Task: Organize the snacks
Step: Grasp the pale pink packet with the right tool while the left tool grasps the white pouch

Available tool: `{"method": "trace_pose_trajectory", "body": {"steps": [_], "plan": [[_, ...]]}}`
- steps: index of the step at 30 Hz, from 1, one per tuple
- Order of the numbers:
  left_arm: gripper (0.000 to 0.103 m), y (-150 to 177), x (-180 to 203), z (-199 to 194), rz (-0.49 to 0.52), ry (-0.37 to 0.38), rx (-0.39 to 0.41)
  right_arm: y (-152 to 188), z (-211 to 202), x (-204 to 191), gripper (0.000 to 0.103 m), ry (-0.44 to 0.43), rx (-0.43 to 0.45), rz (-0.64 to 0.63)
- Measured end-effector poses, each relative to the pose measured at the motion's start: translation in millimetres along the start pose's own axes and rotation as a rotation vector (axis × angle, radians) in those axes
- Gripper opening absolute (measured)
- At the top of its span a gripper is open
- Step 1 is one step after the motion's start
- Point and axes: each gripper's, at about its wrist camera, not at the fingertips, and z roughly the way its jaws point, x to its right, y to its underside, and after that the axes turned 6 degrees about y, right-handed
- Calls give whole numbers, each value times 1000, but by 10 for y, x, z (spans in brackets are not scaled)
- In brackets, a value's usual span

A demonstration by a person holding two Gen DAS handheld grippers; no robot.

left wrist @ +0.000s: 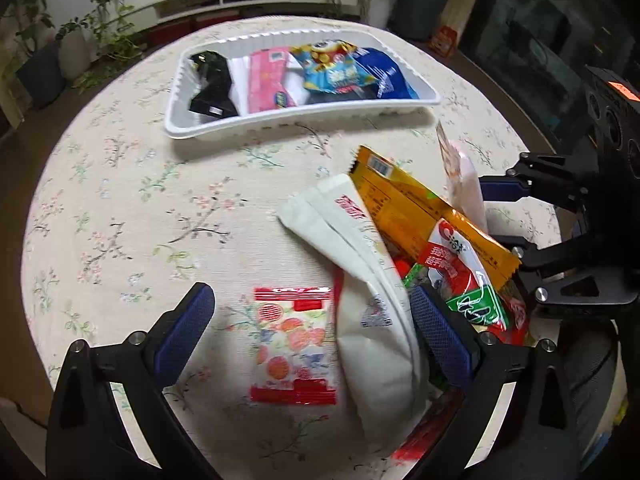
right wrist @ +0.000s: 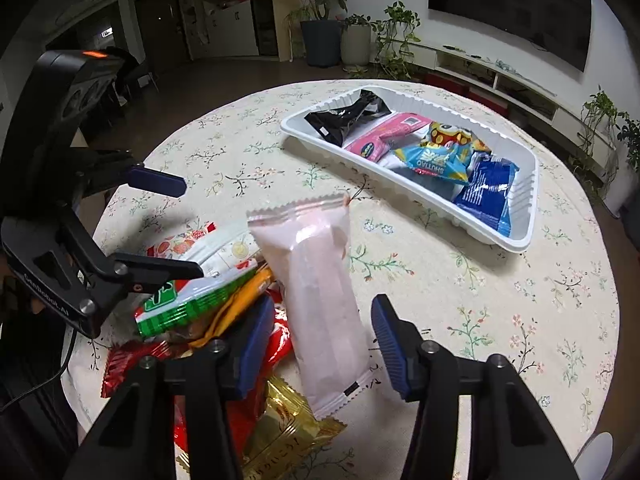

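A: Right wrist view first: a pale pink packet (right wrist: pixel 320 300) stands tilted between the fingers of the right gripper (right wrist: pixel 320 344). The jaws are spread wide, and neither blue pad (right wrist: pixel 388 336) touches it.

B: So released, gripping nothing. What does the packet rest on?

A: Its lower end sits against the snack pile: a gold wrapper (right wrist: pixel 288 436) below it, red wrappers (right wrist: pixel 132 364) to the side, and a green-and-white packet (right wrist: pixel 188 300) beside an orange packet (right wrist: pixel 244 300).

B: And the left gripper (left wrist: pixel 312 332)?

A: Also spread apart in the left wrist view. Between its fingers lie a small red-and-white candy packet (left wrist: pixel 294 346), flat on the cloth, and a long white packet (left wrist: pixel 368 288) that leans across the pile. Whether the right-hand pad touches the white packet cannot be told. The orange packet (left wrist: pixel 420 208) lies just behind it, with the pink one (left wrist: pixel 464 176) upright beyond.

B: Where do the sorted snacks sit?

A: In a white tray (right wrist: pixel 516 236) farther across the round table, well apart from the pile. It holds a black packet (right wrist: pixel 348 114), a pink packet (right wrist: pixel 384 136), a blue-and-yellow packet (right wrist: pixel 440 156) on top of it, and a dark blue packet (right wrist: pixel 486 192) at the end.

B: The surface?

A: A floral tablecloth (left wrist: pixel 160 220). Potted plants (right wrist: pixel 320 36) and a low white shelf stand along the wall behind.
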Motion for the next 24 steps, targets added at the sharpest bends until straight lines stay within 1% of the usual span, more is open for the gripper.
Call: {"method": "trace_pose_trajectory", "body": {"steps": [5,7,8,9,10,11,12,15,18,24], "plan": [[99,-69,67,129,9,4,-33,65,-23,70,35,-18,5,15],[98,-81,99,202,22,6,-50,75,-37,97,33,-24,7,24],[92,-85,106,241,24,5,-58,75,-41,109,33,-26,7,28],[70,-81,108,262,26,8,-63,75,-45,122,33,-27,7,32],[51,-76,107,297,25,31,-73,75,-50,133,33,-27,5,35],[47,-70,107,310,26,28,-72,74,-52,141,33,-30,5,37],[39,-70,118,314,39,4,-67,71,-52,142,31,-32,6,37],[30,-74,112,311,41,21,-67,81,-50,120,24,-51,6,32],[24,-62,105,302,45,28,-62,105,-51,112,21,-61,9,32],[20,-22,101,243,54,41,-41,115,-52,100,18,-67,12,44]]}}
